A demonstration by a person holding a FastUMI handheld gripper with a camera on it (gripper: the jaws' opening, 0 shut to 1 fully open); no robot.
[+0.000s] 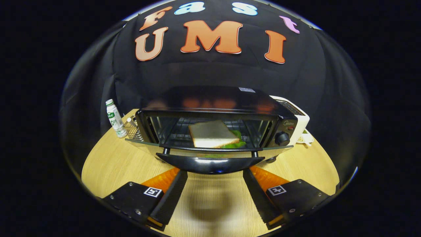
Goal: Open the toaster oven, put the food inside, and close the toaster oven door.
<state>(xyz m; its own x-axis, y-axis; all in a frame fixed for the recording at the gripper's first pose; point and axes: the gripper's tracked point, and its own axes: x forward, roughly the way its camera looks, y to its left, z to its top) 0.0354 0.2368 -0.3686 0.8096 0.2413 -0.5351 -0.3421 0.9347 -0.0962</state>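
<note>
Gripper (215, 184) jaws released, spread wide, nothing between them; both fingers point at the front of the toaster oven (217, 112), which sits on the wooden bench (108, 164). Oven door (210, 148) is dropped open to roughly level, glass panel facing up, its dark bar handle (210, 163) at the near edge, just ahead of the fingertips and a little above them. Handle's long axis runs crosswise, side to side, square to the line of the fingers; the handle is wider than the gap between the fingertips, so both its ends overhang them. Food is already inside: a slice of bread (213, 133) lying flat on the wire rack (177, 131), with something green, likely a lettuce leaf (236, 142), under its right edge. Judgement: loading step looks done, door closure remains. The relation that matters is that the handle lies straight ahead and centred on the gap, no sideways offset to correct. The door hinges at its far, lower edge, so the handle should need to go up and away in an arc. Whether contact comes from beneath the handle or by pinching it, cannot say. Control knob (282, 138) on the oven's right front. A small bottle (115, 119) stands left of the oven, a white toaster (297, 120) stands behind on the right; both well clear of the door's swing.
</note>
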